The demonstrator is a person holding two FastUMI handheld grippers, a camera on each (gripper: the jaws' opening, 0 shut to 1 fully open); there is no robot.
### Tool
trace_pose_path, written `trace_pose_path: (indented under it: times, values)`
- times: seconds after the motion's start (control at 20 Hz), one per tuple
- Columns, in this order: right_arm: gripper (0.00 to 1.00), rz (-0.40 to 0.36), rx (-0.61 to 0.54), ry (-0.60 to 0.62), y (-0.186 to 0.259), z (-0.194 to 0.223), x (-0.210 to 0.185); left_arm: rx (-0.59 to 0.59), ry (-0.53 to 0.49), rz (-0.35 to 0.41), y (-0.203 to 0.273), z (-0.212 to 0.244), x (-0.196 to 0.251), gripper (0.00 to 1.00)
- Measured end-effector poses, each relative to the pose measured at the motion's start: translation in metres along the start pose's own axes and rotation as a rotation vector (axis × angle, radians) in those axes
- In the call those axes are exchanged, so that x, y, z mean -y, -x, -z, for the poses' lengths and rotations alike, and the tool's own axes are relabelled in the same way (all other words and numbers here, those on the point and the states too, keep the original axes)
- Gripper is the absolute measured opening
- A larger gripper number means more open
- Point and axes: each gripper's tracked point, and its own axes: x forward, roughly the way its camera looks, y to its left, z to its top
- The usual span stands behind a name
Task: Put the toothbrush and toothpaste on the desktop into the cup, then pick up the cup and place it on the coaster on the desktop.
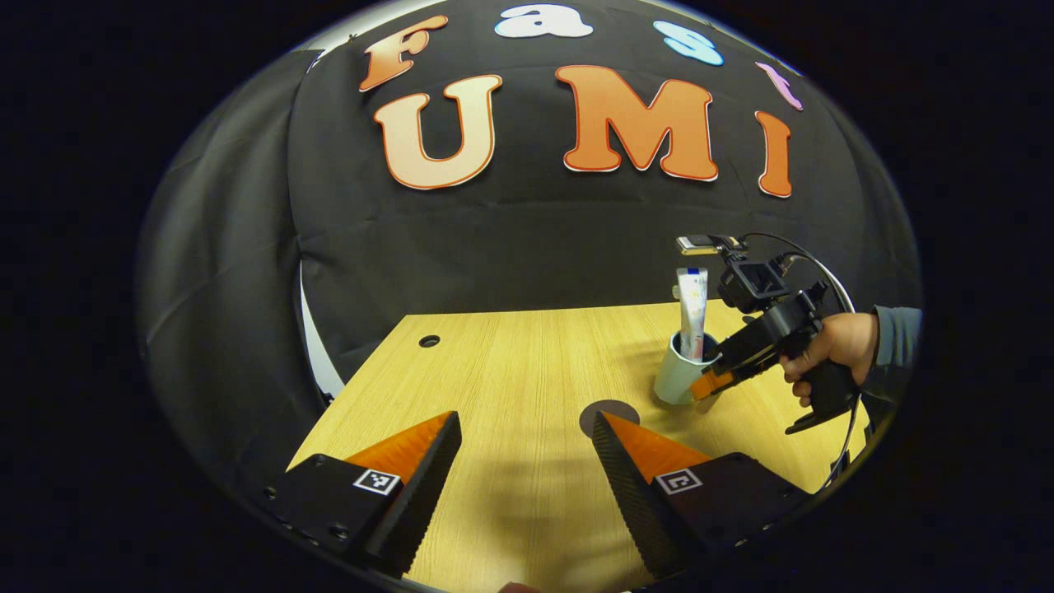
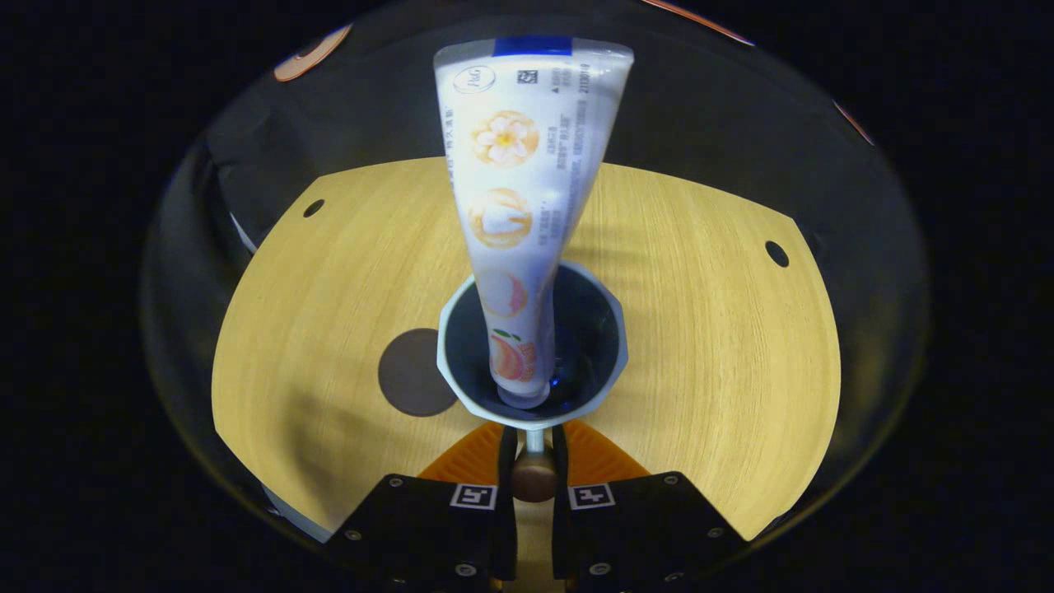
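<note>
The cup [image 2: 532,350], toothpaste [image 2: 527,198] upright inside, has its handle pinched in my right tool [image 2: 533,441]; my left tool [image 1: 523,441] gapes wide.

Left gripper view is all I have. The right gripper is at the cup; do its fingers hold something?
Observer: Yes, the right gripper has its fingers almost together, pinching a narrow pale part on the near side of the cup.
Operator: How does the toothpaste sit inside?
Observer: The toothpaste stands cap down on the cup's bottom.
Operator: And the coaster?
Observer: The coaster lies flat on the desk beside the cup, bare.
</note>
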Motion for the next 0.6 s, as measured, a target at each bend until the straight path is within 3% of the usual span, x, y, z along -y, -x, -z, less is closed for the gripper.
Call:
trace_pose_path:
  times: [0.6]
  values:
    - [0.17, -0.067, -0.055, 0.118, -0.007, 0.000, 0.006, -0.039, 0.046, -0.086, 0.023, 0.009, -0.036, 0.96]
